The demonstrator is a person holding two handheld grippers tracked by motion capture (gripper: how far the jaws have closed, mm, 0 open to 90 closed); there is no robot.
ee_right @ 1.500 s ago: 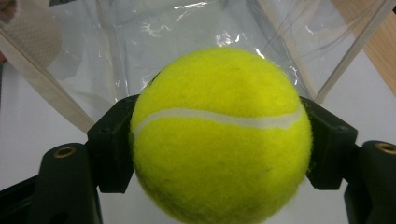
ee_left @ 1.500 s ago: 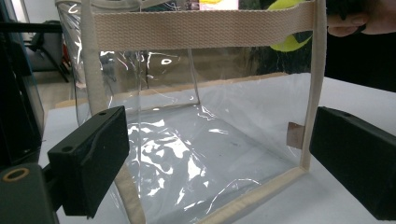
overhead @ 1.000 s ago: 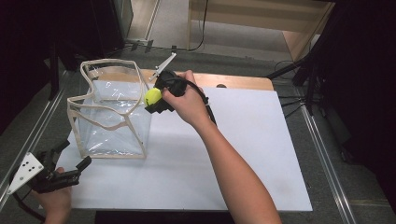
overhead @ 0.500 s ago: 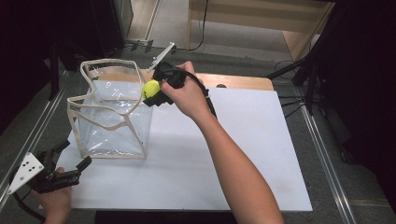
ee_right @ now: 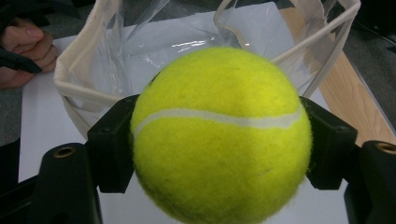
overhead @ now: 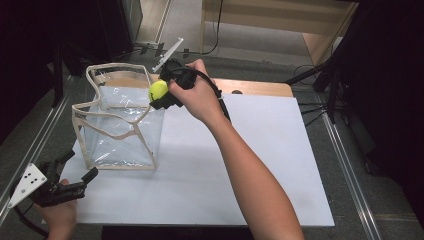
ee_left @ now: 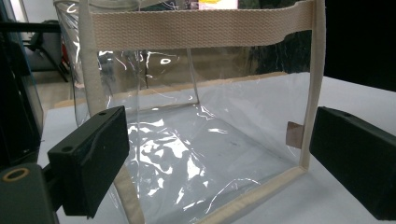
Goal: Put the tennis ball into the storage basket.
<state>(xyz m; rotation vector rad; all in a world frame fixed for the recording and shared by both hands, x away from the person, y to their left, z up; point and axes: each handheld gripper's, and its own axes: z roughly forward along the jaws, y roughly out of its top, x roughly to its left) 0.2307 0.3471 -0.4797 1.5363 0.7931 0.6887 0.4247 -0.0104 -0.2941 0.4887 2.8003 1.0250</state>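
Clearly the jaws of the right gripper (overhead: 161,95) are clenched on the tennis ball (ee_right: 220,135), one black pad pressed against each side of it, so the ball hangs in the air at the rim of the clear bag (overhead: 120,125) and not yet inside it. Seen from the right gripper view, the bag's open mouth lies just beyond and below the ball, its cream webbing edge sagging inward. From the high view the ball sits over the bag's right-hand edge, near the far corner. Farther out, the left gripper (overhead: 67,175) rests near the front left corner of the white tabletop (overhead: 240,170), its jaws released and spread wide, holding nothing; they face the bag's near wall without touching it. Judging by this, the pick-up is done and the carry is nearly done. What seems left is to bring the ball over the opening, lower it, and let go. The bag looks empty so far.
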